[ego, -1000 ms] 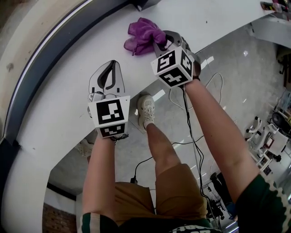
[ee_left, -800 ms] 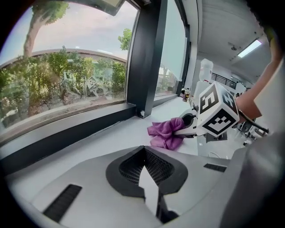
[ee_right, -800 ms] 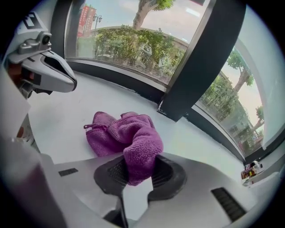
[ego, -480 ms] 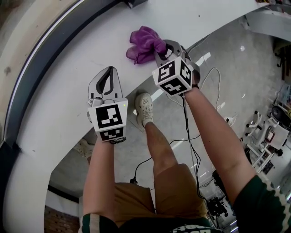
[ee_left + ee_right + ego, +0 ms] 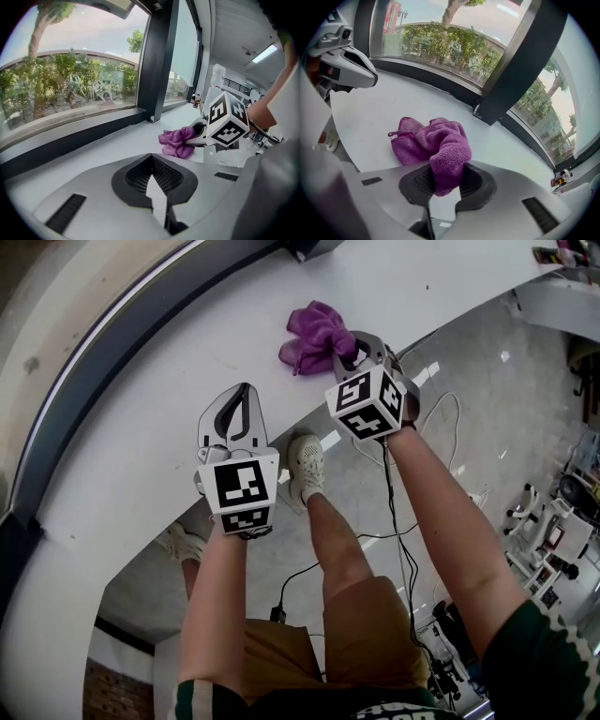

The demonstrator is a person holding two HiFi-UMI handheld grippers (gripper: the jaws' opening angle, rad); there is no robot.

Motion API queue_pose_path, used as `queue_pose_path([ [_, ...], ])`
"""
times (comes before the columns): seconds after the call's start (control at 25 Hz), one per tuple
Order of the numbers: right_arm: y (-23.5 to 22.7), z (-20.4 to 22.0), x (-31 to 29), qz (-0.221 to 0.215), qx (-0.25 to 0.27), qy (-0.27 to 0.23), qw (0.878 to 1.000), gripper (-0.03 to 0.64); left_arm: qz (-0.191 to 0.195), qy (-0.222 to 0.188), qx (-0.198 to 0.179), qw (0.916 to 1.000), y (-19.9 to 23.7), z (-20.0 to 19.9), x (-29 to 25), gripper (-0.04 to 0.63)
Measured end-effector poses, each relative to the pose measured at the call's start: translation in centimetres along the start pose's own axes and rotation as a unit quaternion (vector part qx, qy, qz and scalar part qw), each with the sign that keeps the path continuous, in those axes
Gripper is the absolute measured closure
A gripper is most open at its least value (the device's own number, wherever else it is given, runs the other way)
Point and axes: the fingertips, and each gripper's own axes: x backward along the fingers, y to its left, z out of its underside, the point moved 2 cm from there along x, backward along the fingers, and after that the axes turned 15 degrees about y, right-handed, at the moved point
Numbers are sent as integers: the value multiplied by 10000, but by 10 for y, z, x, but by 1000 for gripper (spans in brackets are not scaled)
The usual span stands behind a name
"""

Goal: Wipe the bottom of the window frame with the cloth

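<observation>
**The cloth is pinched in the right gripper and rests on the white sill, not yet at the frame.**

At the far left runs the dark bottom rail of the window frame [image 5: 103, 362], and the sill [image 5: 141, 446] lies in front of it. The left gripper [image 5: 243, 390] hovers over the sill with its jaws closed together and nothing between them. To its right lies the purple cloth [image 5: 317, 334], bunched in a heap on the sill and apart from the rail. The right gripper [image 5: 343, 341] is clamped on one fold of it. To do the step well, I think the cloth should be pushed forward until it touches the rail. Then it should be pressed flat and drawn along the rail in one long stroke. The grip must stay firm, because only a small fold is held and it may slip out.
</observation>
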Motion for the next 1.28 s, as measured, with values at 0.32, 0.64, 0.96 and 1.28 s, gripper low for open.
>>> queue_pose_path([
  [0.32,71,-41,21,-102,241,-92,9996,529,-119,5,204,9997,41,31,39,589],
  [0.64,133,-78,37,-157,410,-166,9989,529,-396,-12,345,9986,88,65,84,589],
  [0.96,190,-107,52,-278,609,-277,9974,529,-603,-81,540,9967,123,95,119,589],
  [1.28,236,-129,64,-403,879,-329,9948,529,-728,-104,841,9937,143,127,145,589],
])
